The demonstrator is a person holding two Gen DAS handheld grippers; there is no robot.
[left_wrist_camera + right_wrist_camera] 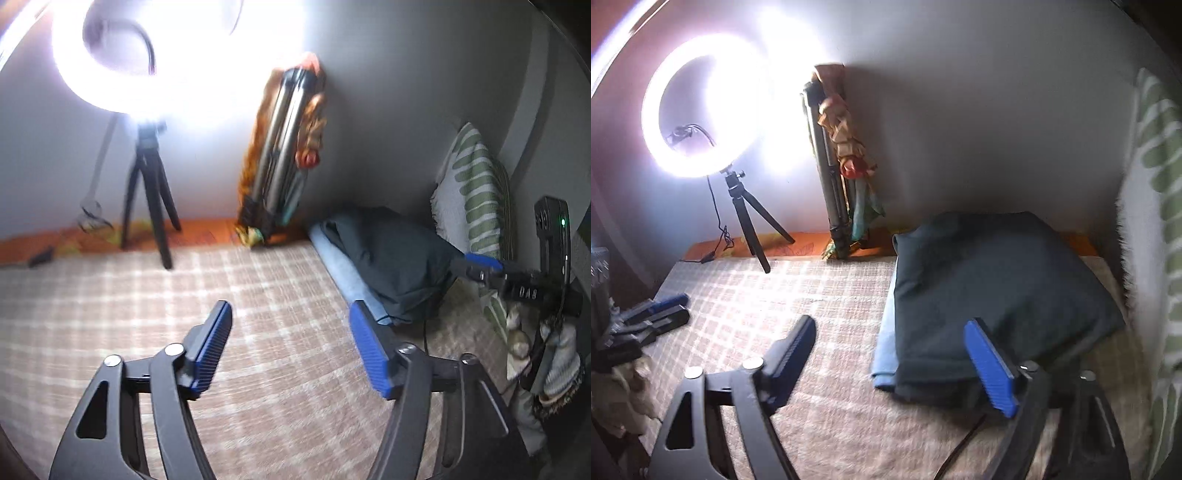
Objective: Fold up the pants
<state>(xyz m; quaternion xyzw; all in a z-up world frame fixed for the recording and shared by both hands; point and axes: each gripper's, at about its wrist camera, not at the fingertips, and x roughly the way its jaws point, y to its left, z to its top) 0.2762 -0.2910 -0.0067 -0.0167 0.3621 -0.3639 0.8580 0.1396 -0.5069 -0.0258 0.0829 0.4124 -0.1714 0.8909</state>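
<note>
folded dark teal cloth pants [997, 295] lie on the checked bed [812, 314]; both grippers [291, 347] [897, 354] wide, empty; fold judged complete, next withdraw.

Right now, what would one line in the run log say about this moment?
left gripper: open, empty | right gripper: open, empty | dark pants: folded, on light blue garment | ring light: on

Home bedroom: plaid bedspread [812, 295], pillow [476, 184].
</note>
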